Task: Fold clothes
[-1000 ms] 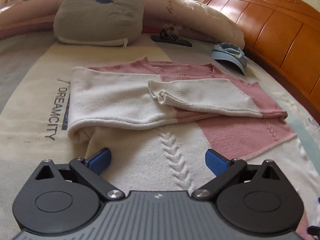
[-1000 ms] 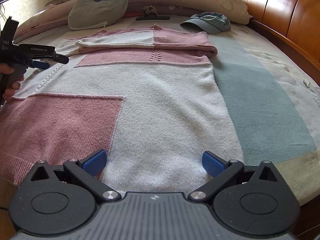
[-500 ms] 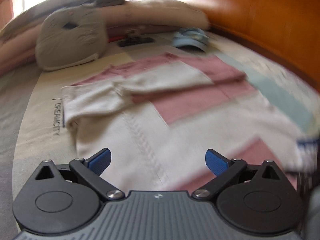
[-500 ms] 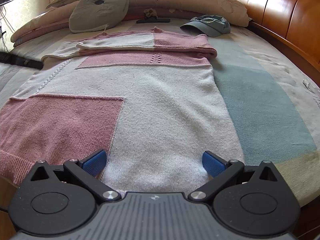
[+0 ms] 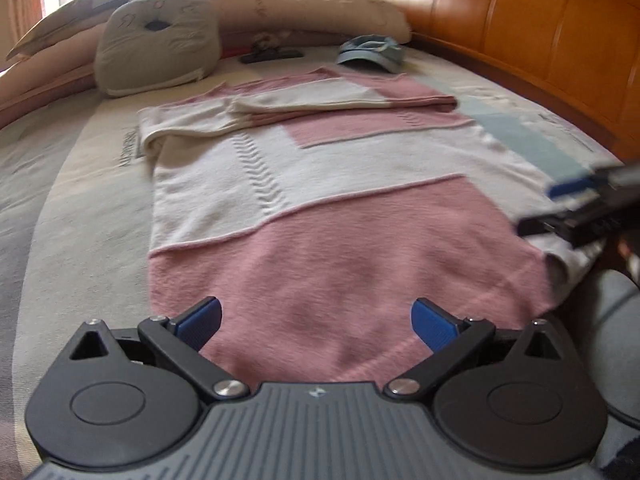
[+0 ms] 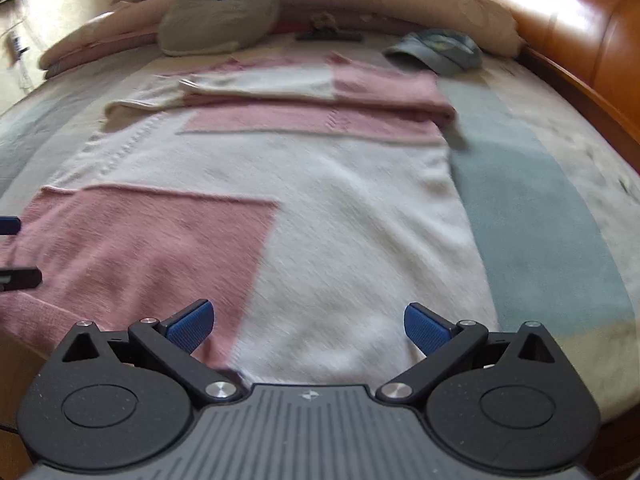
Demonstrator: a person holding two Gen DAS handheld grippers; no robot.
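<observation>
Left gripper (image 5: 316,322) now over sweater (image 5: 320,208) hem

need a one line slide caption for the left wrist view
Open left gripper at the hem of a pink and cream knit sweater with sleeves folded in, spread on a bed.

bed (image 5: 72,200) with striped cover, pink-white sweater (image 5: 320,216) spread flat, blue cap (image 5: 370,52), grey cushion (image 5: 156,44), long pillows (image 5: 332,12) near the headboard
</observation>
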